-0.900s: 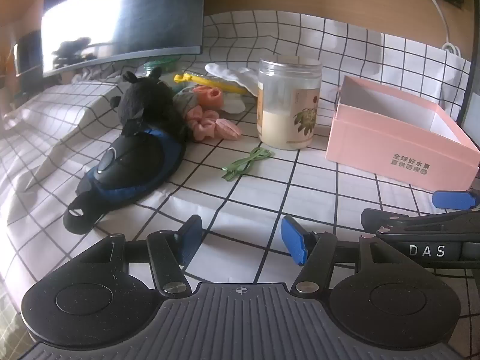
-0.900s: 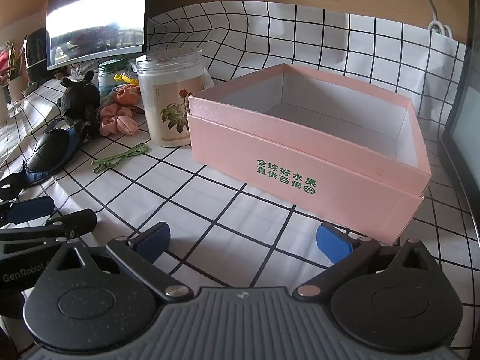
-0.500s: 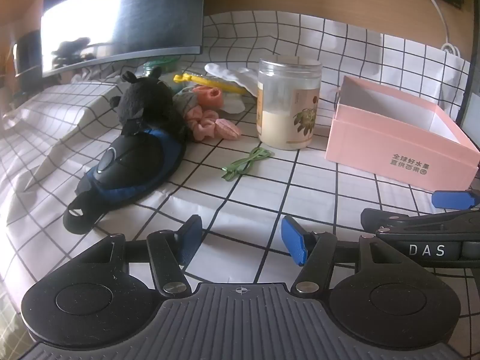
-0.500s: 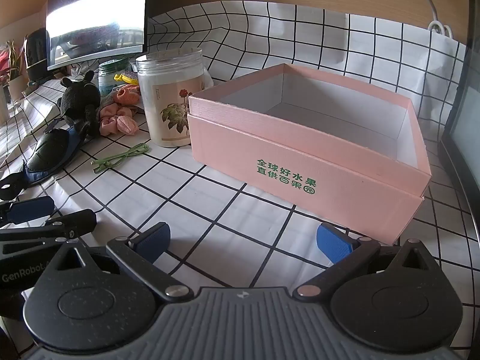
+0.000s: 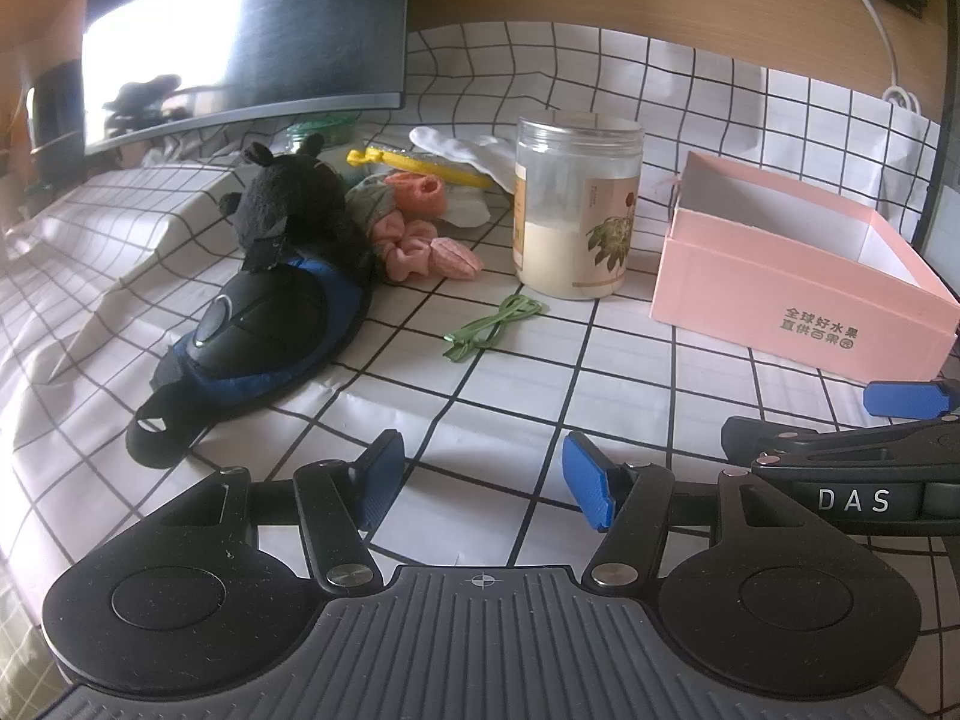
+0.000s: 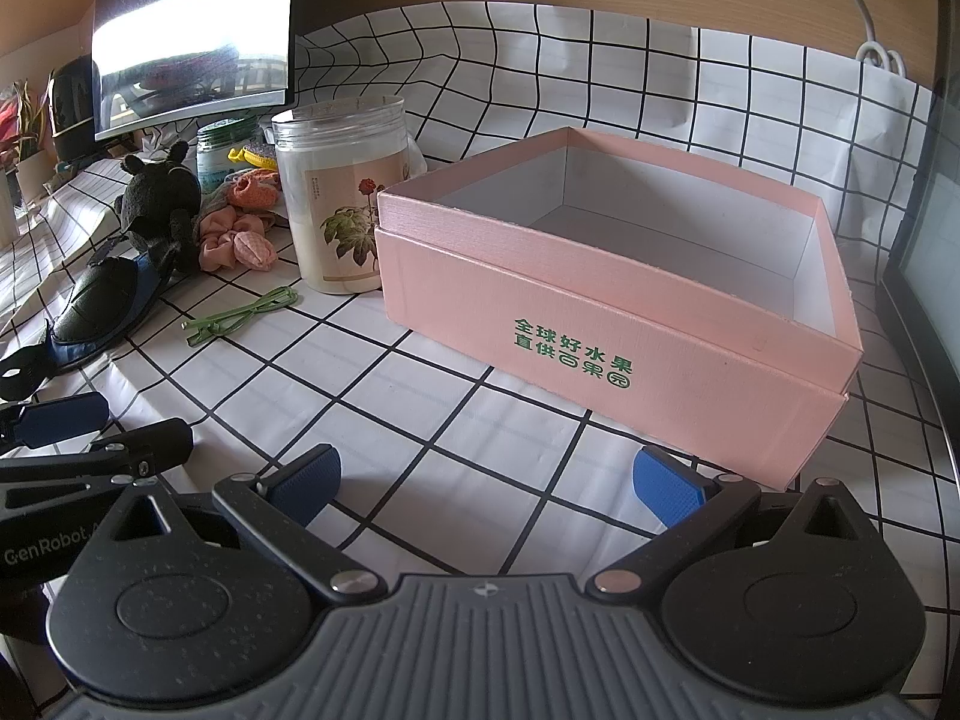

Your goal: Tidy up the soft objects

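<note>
Two grippers hover low over a grid-patterned tablecloth (image 5: 630, 354), side by side, both tilted downward. Left gripper (image 5: 483, 483): jaws spread, blue pads apart, nothing between them, only bare cloth beneath. Right gripper (image 6: 486, 480): jaws spread wider, likewise holding nothing, its pads near the front wall of the pink box (image 6: 606, 324).

Pink box: open-topped, white-lined, green printing on its near side, interior bare; it sits at the right of the scene. Left of it, just beside its corner, stands a clear lidded jar (image 5: 576, 210) with a flower label. A green ribbon bow (image 5: 495, 324) lies flat on the cloth in front of the jar.

Soft objects: a black plush toy (image 5: 288, 210) sits at the far left, leaning against a black and blue padded item (image 5: 264, 330) that lies nearer. Pink scrunchies (image 5: 420, 246) and an orange knitted piece (image 5: 417, 192) cluster between plush and jar. A dark monitor (image 5: 240, 36) stands behind.
</note>
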